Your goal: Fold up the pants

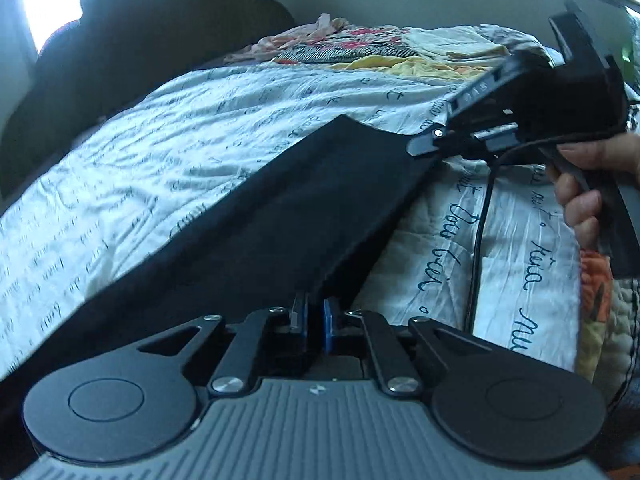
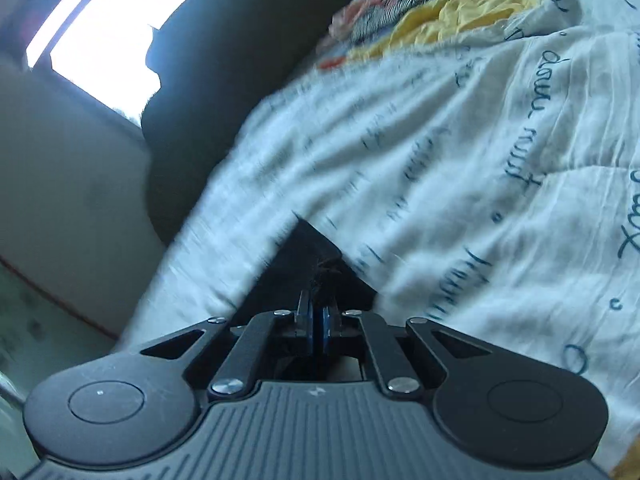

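Black pants [image 1: 256, 216] are stretched above a bed between my two grippers. In the left wrist view my left gripper [image 1: 315, 316] is shut on the near edge of the cloth. The right gripper [image 1: 430, 142] shows at the upper right of that view, held by a hand, its jaws shut on the far corner of the pants. In the right wrist view my right gripper [image 2: 316, 320] pinches a black corner of the pants [image 2: 308, 264]. The rest of the cloth is hidden below the gripper there.
The bed has a white quilt with blue script [image 1: 160, 140], also in the right wrist view [image 2: 460, 168]. A pile of coloured clothes [image 1: 360, 50] lies at the far end. A dark headboard [image 1: 120, 40] stands at the left. A black cable [image 1: 480, 240] hangs from the right gripper.
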